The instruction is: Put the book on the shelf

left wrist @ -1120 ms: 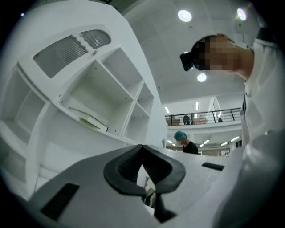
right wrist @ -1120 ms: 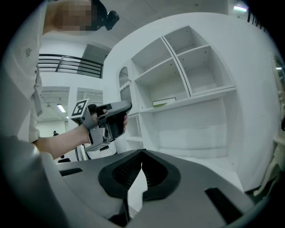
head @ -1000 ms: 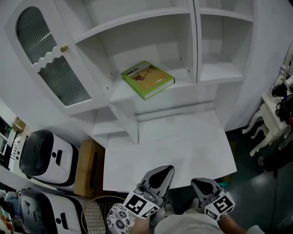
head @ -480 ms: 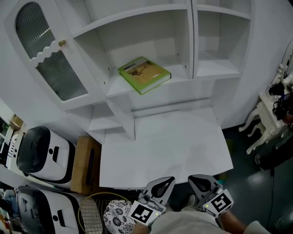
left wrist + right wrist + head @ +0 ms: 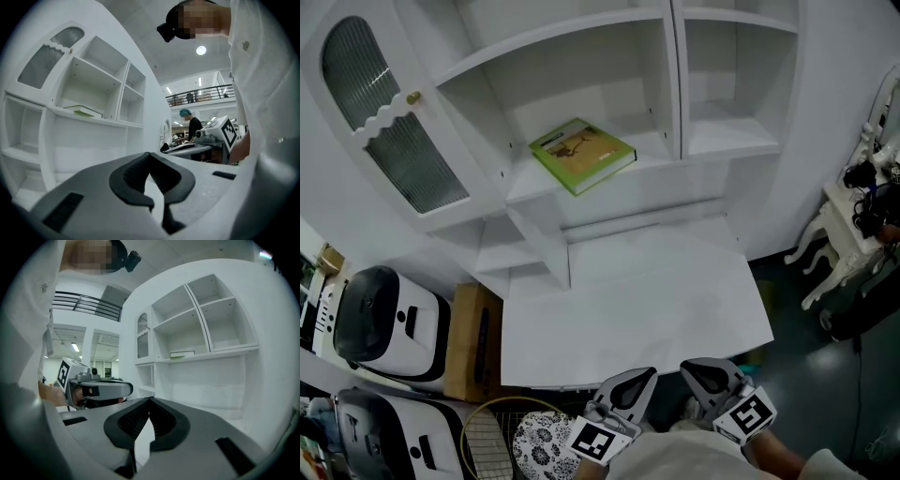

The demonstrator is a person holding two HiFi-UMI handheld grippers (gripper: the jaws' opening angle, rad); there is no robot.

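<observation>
A green book (image 5: 581, 154) lies flat on the left shelf (image 5: 525, 187) of the white cabinet, its corner hanging a little over the front edge. The same book shows as a thin green slab (image 5: 83, 110) in the left gripper view and far off (image 5: 182, 354) in the right gripper view. Both grippers are held low by the person's body, well short of the cabinet. The left gripper (image 5: 636, 382) is shut and empty. The right gripper (image 5: 696, 373) is also shut with nothing between its tips.
A white desk top (image 5: 637, 300) juts out below the shelves. An open cabinet door with ribbed glass (image 5: 394, 150) swings out at the left. White machines (image 5: 384, 323), a wooden box (image 5: 473, 342) and a racket (image 5: 492, 436) lie at the lower left. A white carved table (image 5: 853, 216) stands at the right.
The book stays on the shelf. Both grippers have drawn back towards the person and sit lower in the head view; the view has shifted slightly.
</observation>
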